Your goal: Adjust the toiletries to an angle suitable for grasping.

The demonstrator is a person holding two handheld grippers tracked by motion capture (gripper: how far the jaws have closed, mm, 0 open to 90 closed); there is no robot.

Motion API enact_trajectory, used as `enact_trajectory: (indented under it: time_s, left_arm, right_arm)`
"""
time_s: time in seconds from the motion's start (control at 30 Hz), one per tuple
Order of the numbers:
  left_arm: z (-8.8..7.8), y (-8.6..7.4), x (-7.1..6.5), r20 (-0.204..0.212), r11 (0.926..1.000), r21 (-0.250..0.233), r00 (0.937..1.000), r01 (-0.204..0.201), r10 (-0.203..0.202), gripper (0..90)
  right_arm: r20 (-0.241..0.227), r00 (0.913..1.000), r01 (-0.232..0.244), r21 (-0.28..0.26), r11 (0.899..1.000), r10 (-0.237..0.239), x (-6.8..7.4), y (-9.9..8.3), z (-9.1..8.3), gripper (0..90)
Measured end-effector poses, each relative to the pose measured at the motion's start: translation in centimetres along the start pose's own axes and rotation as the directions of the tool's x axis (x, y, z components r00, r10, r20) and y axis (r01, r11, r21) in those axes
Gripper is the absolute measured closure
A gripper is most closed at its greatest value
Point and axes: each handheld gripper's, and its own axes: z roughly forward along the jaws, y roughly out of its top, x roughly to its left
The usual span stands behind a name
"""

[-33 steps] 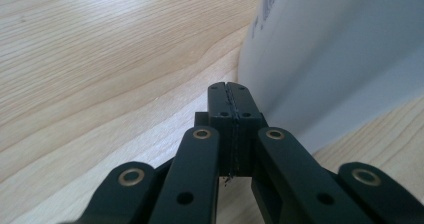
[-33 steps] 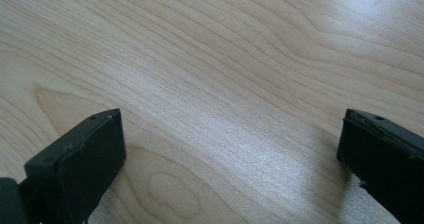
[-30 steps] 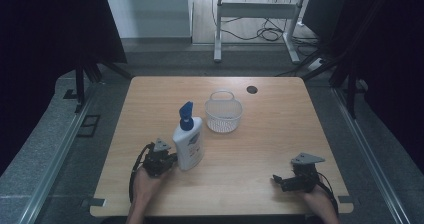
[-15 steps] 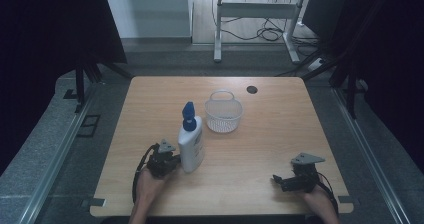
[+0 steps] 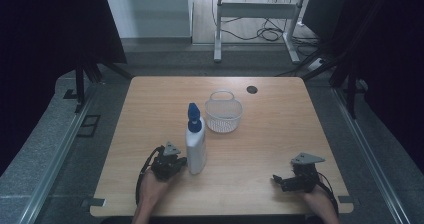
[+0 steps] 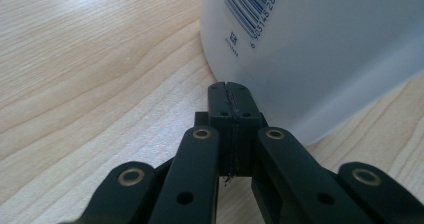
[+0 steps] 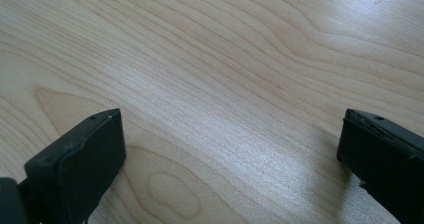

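A white bottle [image 5: 196,146] with a blue spray cap [image 5: 193,113] stands upright near the table's front left. My left gripper [image 5: 181,162] lies low on the table just left of it. Its jaws are shut on nothing, and the tips sit right at the bottle's base. In the left gripper view the shut left gripper [image 6: 230,91] meets the bottle [image 6: 310,49] just below its barcode. At the front right my right gripper [image 5: 276,179] rests on the wood, pointing left. Its jaws stand wide open in the right gripper view [image 7: 230,129], with bare table between them.
A clear mesh basket [image 5: 223,115] with a handle stands just behind and right of the bottle. A small black disc [image 5: 251,89] sits near the far edge of the wooden table [image 5: 280,134]. Dark floor and metal rails surround the table.
My left gripper has slid a little to the right, up against the bottle's base, and the bottle has edged slightly right. The right gripper has stayed still.
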Motion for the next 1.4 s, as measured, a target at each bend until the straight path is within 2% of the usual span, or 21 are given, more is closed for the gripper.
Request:
enact_trajectory:
  time_s: [0.37,0.77,1.03,1.3,1.4]
  left_arm:
    - [0.1,0.0,-1.2,0.014,0.9997,0.006,0.9996,-0.023,0.023,89.2]
    - [0.2,0.3,-2.6,0.049,0.9987,0.0,0.9975,-0.052,0.052,89.1]
    - [0.3,0.5,-3.5,0.078,0.9974,-0.006,0.9943,-0.072,0.072,89.1]
    - [0.4,0.9,-4.4,0.111,0.9948,-0.015,0.9887,-0.101,0.102,89.1]
    - [0.5,1.1,-4.7,0.112,0.9939,-0.017,0.9876,-0.109,0.11,89.1]
  right_arm:
    - [0.0,1.0,0.0,0.0,1.0,0.0,0.0,0.0,0.0,0.0]
    - [0.0,1.0,0.0,0.0,1.0,0.0,0.0,0.0,0.0,0.0]
    - [0.0,1.0,0.0,0.0,1.0,0.0,0.0,0.0,0.0,0.0]
    - [0.0,1.0,0.0,0.0,1.0,0.0,0.0,0.0,0.0,0.0]
    - [0.0,1.0,0.0,0.0,1.0,0.0,0.0,0.0,0.0,0.0]
